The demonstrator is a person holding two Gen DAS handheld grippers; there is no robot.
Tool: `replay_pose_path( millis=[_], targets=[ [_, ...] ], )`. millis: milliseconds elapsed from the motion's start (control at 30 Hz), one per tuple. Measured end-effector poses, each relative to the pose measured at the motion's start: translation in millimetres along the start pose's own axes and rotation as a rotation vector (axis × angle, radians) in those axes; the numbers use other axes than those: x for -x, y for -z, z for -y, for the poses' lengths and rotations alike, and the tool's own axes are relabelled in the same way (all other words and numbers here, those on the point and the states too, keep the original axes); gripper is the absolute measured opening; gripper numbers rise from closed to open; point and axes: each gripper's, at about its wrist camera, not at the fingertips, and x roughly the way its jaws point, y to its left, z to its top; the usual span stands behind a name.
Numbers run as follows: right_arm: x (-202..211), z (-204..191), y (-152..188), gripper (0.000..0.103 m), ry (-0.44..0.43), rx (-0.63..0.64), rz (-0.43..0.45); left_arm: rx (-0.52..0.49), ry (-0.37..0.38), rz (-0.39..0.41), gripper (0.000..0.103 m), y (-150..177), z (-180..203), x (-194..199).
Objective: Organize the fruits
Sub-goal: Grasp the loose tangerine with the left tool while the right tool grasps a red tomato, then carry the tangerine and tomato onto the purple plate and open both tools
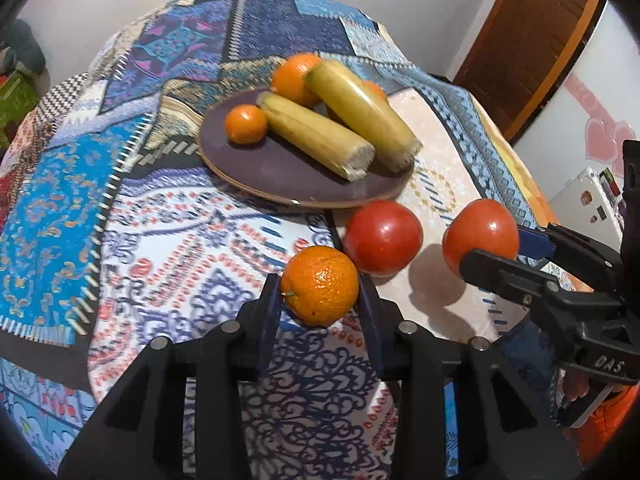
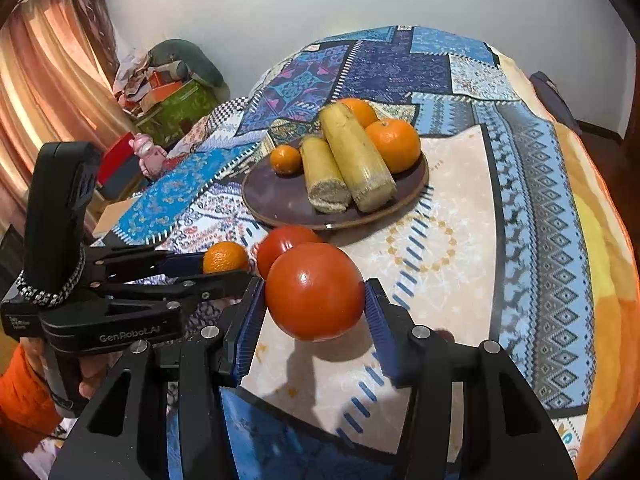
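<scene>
My left gripper [image 1: 320, 286] is shut on an orange [image 1: 320, 286] and holds it above the patterned cloth. My right gripper [image 2: 315, 292] is shut on a red tomato [image 2: 315, 292], lifted off the table; it also shows in the left wrist view [image 1: 480, 236]. A second tomato [image 1: 382, 236] lies on the cloth between the two grippers. A dark purple plate [image 1: 280, 168] behind them holds two yellow-green cut stalks [image 1: 316, 136] and three oranges, the small one [image 1: 245, 124] at its left. The left gripper with its orange [image 2: 225, 257] shows in the right wrist view.
The table is covered by a blue patchwork cloth [image 1: 80, 184] that drops off at the edges. Beyond it are a green box with clutter [image 2: 176, 108], orange curtains [image 2: 48, 80] and a white wall. A wooden door [image 1: 528, 40] stands at the right.
</scene>
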Motion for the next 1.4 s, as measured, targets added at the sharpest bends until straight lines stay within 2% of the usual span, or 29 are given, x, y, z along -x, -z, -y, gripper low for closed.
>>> replay_pose_path(
  millis=[267, 500, 933, 1400],
  targets=[
    [-14, -14, -30, 0.046, -0.014, 0.058, 0.017, 0.043, -0.04, 0.091, 0.037, -18, -26, 30],
    [-41, -26, -50, 0.046, -0.04, 0.081, 0.007, 0.071, -0.057, 0.116, 0.037, -40, -47, 30],
    [-78, -31, -64, 0.047, -0.026, 0.14, -0.053, 0.094, -0.02, 0.07, 0.037, -78, -64, -15],
    [-89, -29, -61, 0.047, -0.019, 0.134, -0.082, 0.07, -0.031, 0.032, 0.037, -82, -59, -38]
  ],
)
